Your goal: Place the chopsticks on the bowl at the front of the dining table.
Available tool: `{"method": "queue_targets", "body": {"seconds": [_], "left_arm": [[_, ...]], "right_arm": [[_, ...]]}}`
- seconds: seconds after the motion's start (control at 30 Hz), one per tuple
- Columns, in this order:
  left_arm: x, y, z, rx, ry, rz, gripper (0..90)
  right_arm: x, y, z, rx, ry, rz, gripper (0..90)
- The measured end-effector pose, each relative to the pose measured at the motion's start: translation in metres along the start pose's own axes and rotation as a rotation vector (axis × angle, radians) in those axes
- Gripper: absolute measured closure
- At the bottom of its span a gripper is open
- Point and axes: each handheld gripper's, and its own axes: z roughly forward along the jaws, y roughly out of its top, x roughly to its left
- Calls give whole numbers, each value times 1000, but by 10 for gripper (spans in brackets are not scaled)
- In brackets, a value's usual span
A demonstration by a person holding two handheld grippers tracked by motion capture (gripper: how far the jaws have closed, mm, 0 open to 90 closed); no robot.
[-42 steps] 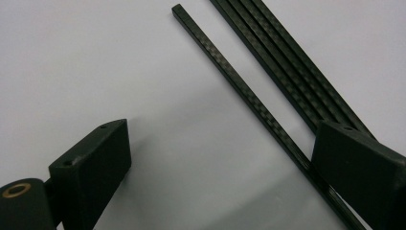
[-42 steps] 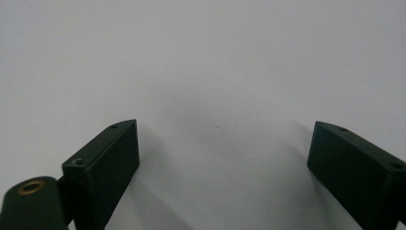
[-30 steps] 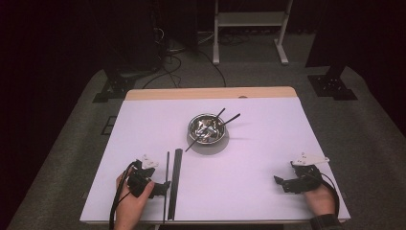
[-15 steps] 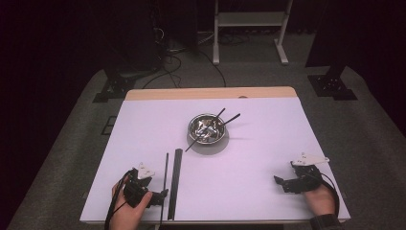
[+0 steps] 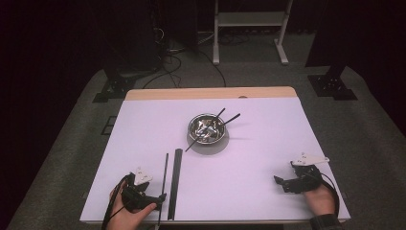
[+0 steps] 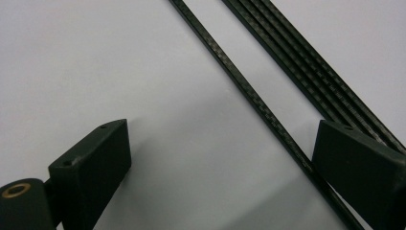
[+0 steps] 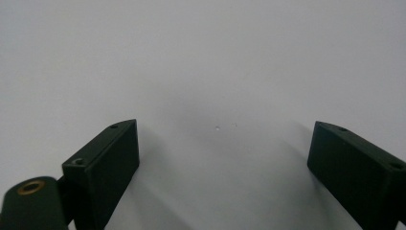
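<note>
In the high view, the left tongs (image 5: 160,196) are resting low at the near-left edge of the white-topped bench (image 5: 268,143), their tips touching the near end of a thin black carbon-fibre rod (image 5: 163,184). Just to the right of that rod, a wider black flat strip of ribbed carbon fibre (image 5: 174,182) is lying parallel to it, both running away from the person toward a round shiny metal bowl (image 5: 207,128) holding several black sticks, which is sitting near the bench's middle. The right tongs (image 5: 278,181) are lying well apart at the near-right corner, pointing left over bare bench.

In the left gripper view, the left tongs (image 6: 218,172) are standing wide open, holding nothing; the thin rod (image 6: 249,96) is crossing diagonally between the jaws and passing right against the inner face of the right-hand jaw, with the ribbed strip (image 6: 306,67) running behind that jaw.

In the right gripper view, the right tongs (image 7: 222,163) are gaping wide over bare white surface, gripping nothing.
</note>
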Motion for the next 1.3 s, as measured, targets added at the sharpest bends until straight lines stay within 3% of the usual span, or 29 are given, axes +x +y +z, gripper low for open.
{"method": "queue_targets", "body": {"seconds": [0.53, 1.3], "left_arm": [[19, -4, -5, 13, 29, -36, 52], [45, -4, -4, 11, 34, -37, 52]], "right_arm": [[0, 0, 0, 0, 0, 1, 91], [0, 0, 0, 0, 1, 0, 91]]}}
